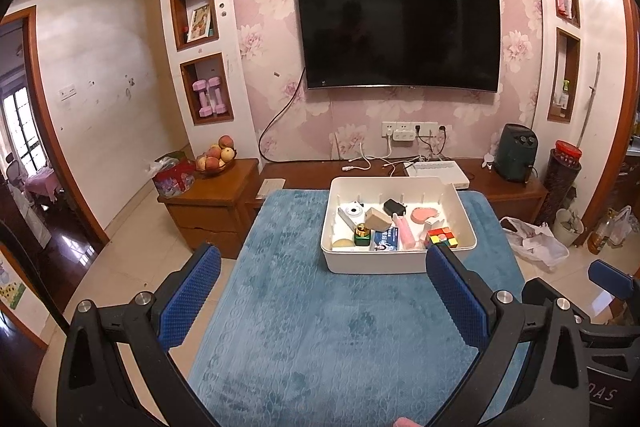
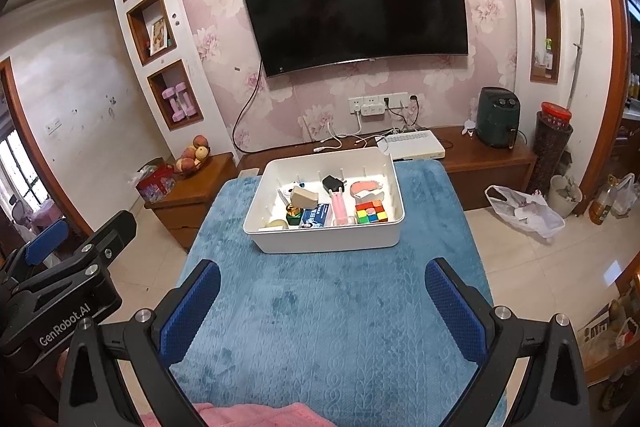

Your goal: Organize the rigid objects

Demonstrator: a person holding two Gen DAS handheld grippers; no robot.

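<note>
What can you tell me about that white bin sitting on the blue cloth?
The white bin is a rectangular open-topped tub, seemingly smooth plastic, with rounded corners and thin slot ribs along its inner walls. It sits flat on the blue cloth, at the far end. Inside lie a colourful puzzle cube, a black plug, pink items and small boxes. Neither gripper touches it.

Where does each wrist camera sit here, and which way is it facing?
Left wrist: sits behind the open left gripper, facing the white bin and TV; the right gripper shows at the right edge.
Right wrist: sits behind the open right gripper, facing likewise; the left gripper shows at left.
Shared: bin, blue mat, TV.
</note>
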